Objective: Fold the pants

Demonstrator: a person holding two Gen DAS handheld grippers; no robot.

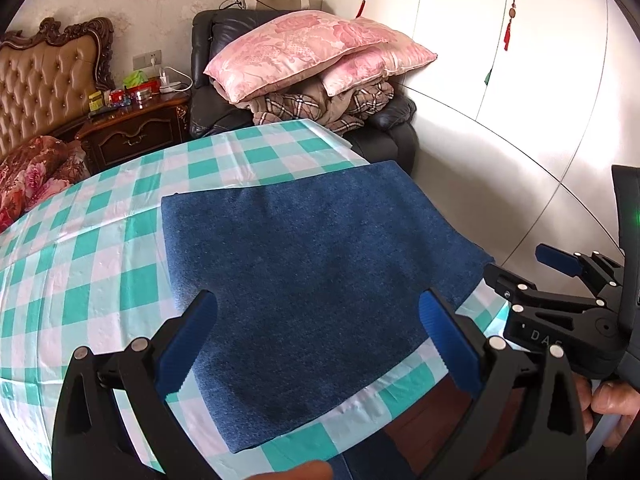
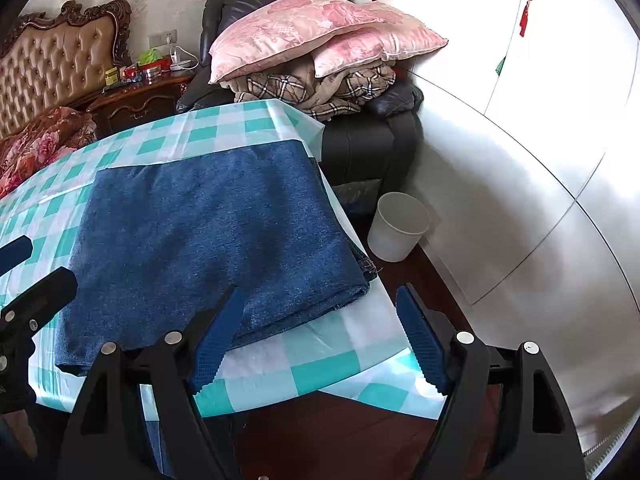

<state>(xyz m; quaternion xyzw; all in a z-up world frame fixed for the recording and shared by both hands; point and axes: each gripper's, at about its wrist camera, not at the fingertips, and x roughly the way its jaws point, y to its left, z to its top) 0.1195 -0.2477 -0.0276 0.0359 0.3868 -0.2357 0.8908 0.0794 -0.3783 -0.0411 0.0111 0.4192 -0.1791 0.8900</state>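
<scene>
Both grippers, the left [image 1: 318, 332] and the right [image 2: 320, 332], hung with jaws spread wide and nothing between them, poised above the near edge of a table [image 1: 80, 240] spread with a teal-and-white checked cloth. On it lay the pants [image 1: 316, 260], blue denim already folded into a thick, squarish stack that sat toward the table's right side, its right edge close to the drop. Behind the table stood a dark armchair [image 2: 360, 140] piled with a plaid quilt [image 2: 320, 88] and two pink pillows [image 2: 320, 28]; a white bin [image 2: 400, 228] stood on the floor beside it. In the left wrist view a hand [image 1: 608, 404] gripped the right tool's handle.

By the look of the stack, the folding seemed nearly or wholly finished. Denim of this weight would likely feel heavy and fairly stiff, holding a crease well and gripping the cloth rather than sliding. The layered hems [image 2: 366, 276] at the near right corner looked prone to splaying, so any further fold would best be taken by pinching all layers together at the two near corners.
</scene>
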